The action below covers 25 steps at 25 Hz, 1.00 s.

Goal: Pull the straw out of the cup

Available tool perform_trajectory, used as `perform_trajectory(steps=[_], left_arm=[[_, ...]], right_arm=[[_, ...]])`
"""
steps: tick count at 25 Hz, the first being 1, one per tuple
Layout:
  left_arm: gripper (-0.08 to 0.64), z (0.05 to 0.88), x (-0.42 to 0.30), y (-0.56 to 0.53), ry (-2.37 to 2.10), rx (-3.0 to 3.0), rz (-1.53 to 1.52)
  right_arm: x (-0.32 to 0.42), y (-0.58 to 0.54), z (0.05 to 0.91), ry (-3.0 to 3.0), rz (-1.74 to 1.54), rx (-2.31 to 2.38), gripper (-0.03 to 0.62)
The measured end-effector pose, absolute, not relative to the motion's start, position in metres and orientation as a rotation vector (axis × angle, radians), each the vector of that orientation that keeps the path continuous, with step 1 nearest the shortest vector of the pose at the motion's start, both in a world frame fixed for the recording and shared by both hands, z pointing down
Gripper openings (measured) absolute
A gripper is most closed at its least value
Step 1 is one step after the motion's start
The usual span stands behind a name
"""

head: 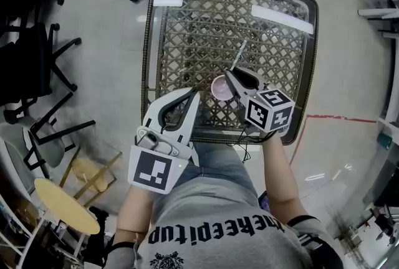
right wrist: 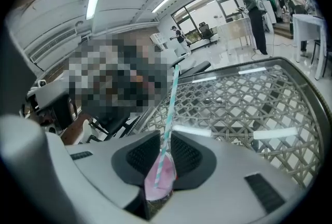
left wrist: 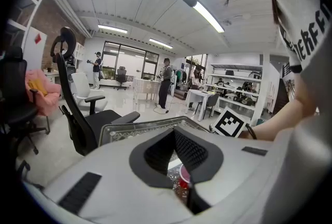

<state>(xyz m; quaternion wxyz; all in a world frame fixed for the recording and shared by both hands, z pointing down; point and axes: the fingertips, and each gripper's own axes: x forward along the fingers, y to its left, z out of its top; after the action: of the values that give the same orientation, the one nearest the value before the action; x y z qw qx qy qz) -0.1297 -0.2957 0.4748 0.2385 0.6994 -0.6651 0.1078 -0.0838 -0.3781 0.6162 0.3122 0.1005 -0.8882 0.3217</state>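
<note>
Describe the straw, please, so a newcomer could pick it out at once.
Start at the glass-topped wicker table; a pink cup stands near its front edge. The straw leans out of that cup, between the jaws of the right hand-held gripper: thin, striped pale blue and white.

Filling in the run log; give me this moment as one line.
step: grasp straw | right hand-held gripper: jaws astride straw, not clamped | left hand-held gripper: shut, empty | straw: in pink cup
</note>
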Motion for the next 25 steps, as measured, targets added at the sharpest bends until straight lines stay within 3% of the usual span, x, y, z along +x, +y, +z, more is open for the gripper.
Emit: perform_trajectory(steps=[3, 25], left_arm=[[0.026, 0.476, -0.129, -0.295, -1.824, 1.916, 0.297], [0.026, 0.46, -0.124, -0.288, -1.768, 2.03, 0.289]], right_arm=[[-0.082, -0.379, 0.618, -2.339, 0.823, 0.284, 0.028], [-0.08, -0.375, 0.574, -2.436, 0.804, 0.38, 0.025]])
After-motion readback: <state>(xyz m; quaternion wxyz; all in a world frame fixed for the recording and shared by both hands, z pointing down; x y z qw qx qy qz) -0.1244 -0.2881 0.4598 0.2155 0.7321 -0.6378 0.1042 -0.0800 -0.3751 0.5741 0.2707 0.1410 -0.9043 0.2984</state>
